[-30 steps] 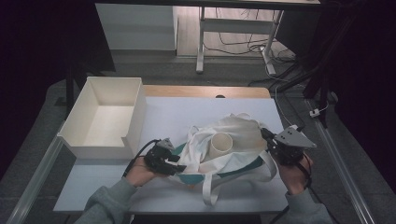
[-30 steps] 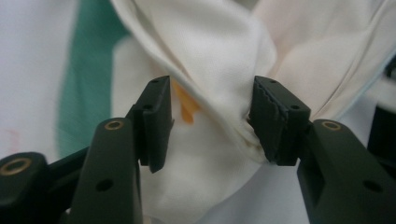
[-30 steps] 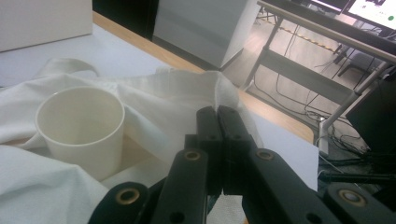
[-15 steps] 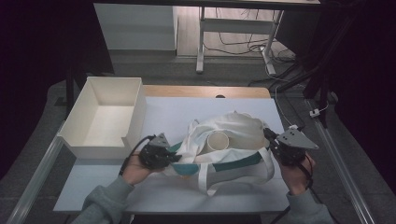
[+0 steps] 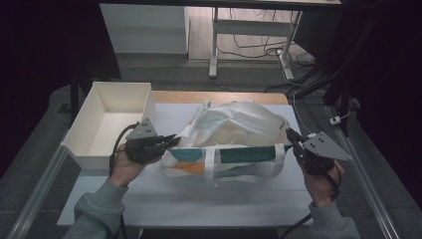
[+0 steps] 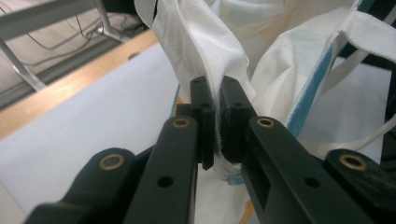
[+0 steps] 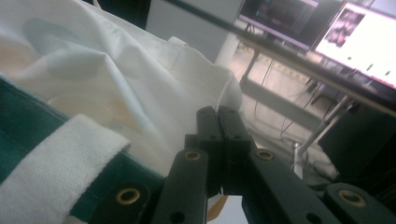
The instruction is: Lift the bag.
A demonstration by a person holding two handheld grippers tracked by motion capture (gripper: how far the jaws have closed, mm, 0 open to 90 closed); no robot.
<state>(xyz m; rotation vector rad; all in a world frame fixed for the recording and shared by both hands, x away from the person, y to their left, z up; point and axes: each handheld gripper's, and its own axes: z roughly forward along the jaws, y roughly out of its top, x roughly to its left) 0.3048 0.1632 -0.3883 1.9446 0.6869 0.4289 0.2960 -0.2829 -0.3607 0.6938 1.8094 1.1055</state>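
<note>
A white cloth bag (image 5: 234, 127) with a teal, orange and green band hangs stretched sideways between my two grippers over the white table (image 5: 199, 199). My left gripper (image 5: 171, 141) is shut on the bag's left edge. In the left gripper view its jaws (image 6: 217, 119) pinch a fold of the white fabric (image 6: 201, 42). My right gripper (image 5: 289, 134) is shut on the bag's right edge. In the right gripper view those jaws (image 7: 217, 126) are pressed together against the cloth (image 7: 116, 79), beside a white strap (image 7: 51, 163). A faint round shape shows through the fabric.
An open white box (image 5: 121, 85) stands at the table's left, close behind my left hand. A wooden strip (image 5: 224, 97) runs along the far edge. Metal rails flank the table. Desk legs, cables and lit monitors (image 7: 364, 42) lie beyond.
Both grippers moved apart and the bag rose, so it is now pulled taut and flattened. The open mouth with the round cream object seen earlier has closed up.
</note>
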